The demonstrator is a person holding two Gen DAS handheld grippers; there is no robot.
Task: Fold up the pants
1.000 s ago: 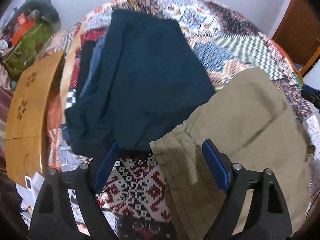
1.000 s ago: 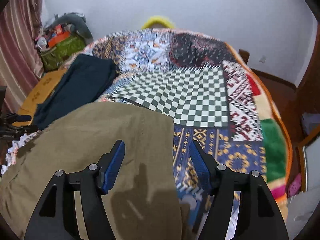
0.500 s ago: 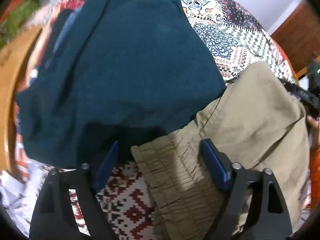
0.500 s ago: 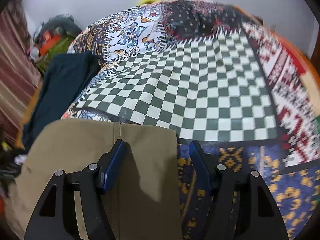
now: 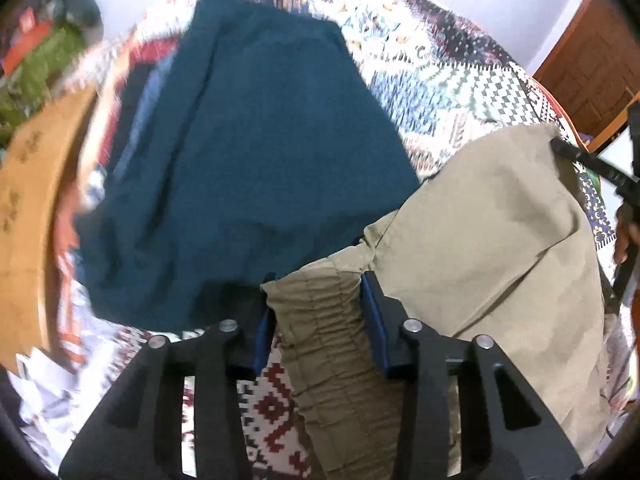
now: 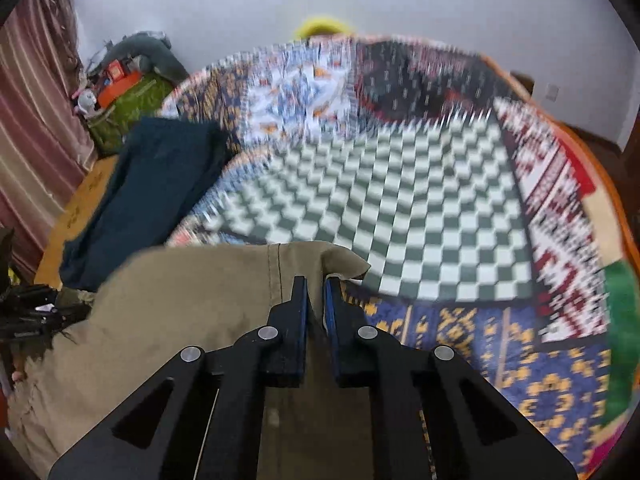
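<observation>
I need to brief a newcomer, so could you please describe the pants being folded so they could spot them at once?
Start at the patchwork quilt covering the bed. On its near side lie the khaki pants, gripped at the gathered waistband and at the hem. The garment beside them is dark teal and ungripped.

Left gripper (image 5: 320, 312) part-closed, blue-padded fingers (image 5: 374, 320) pressing either side of a bunched khaki waistband. Right gripper (image 6: 316, 300) nearly closed, fingers (image 6: 299, 312) pinching a thin fold of khaki cloth. Both pointing forward and downward, held level.
</observation>
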